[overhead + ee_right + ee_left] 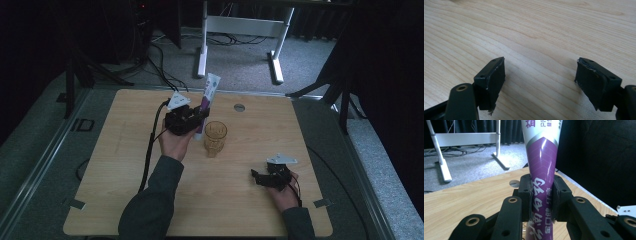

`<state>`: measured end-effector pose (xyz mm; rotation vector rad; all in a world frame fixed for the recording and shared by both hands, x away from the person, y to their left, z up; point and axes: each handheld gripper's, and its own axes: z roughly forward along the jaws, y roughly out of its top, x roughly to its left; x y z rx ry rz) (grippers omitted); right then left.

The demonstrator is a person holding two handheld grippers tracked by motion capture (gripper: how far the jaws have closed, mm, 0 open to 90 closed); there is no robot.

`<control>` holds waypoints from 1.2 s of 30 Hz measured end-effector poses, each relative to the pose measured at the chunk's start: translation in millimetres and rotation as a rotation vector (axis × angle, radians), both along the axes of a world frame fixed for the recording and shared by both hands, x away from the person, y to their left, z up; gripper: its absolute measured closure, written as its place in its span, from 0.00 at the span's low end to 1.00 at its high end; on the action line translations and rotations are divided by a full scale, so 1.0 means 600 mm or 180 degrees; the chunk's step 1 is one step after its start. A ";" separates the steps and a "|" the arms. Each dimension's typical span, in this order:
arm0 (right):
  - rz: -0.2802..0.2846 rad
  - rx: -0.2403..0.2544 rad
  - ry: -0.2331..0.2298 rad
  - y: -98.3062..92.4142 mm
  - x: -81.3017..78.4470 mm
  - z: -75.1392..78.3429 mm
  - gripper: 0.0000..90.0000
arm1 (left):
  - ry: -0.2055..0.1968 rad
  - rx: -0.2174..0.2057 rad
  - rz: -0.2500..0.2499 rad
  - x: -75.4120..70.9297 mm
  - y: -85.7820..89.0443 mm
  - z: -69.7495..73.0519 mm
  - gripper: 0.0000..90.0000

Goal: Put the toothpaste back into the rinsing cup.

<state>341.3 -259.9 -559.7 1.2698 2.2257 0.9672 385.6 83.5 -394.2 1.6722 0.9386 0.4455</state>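
In the high view, the left gripper [199,116] clamps an upright purple-white tube [208,95] at frame centre, beside a cup [215,137]. In the left gripper view, the tube [541,170] shows white Chinese characters. In the right gripper view, the right gripper [540,82] stands apart over the table [536,30].

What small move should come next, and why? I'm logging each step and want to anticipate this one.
Probably carry the tube sideways until it stands over the cup, then lower it in. The left gripper is shut on the tube, holding it upright just beside the amber cup, which looks empty. The right gripper is open and apart, low over bare table.
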 end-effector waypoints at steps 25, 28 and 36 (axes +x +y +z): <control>-0.0001 0.0003 0.0001 0.000 0.000 0.000 0.26 | -0.0045 -0.0082 -0.0016 0.008 -0.022 -0.011 0.81; 0.0001 -0.0001 0.0000 0.000 0.000 0.000 0.26 | -0.0036 -0.0086 -0.0013 0.010 -0.024 -0.014 0.81; -0.0001 0.0002 0.0001 0.000 0.000 0.000 0.26 | -0.0042 -0.0109 -0.0004 0.015 -0.028 -0.020 0.81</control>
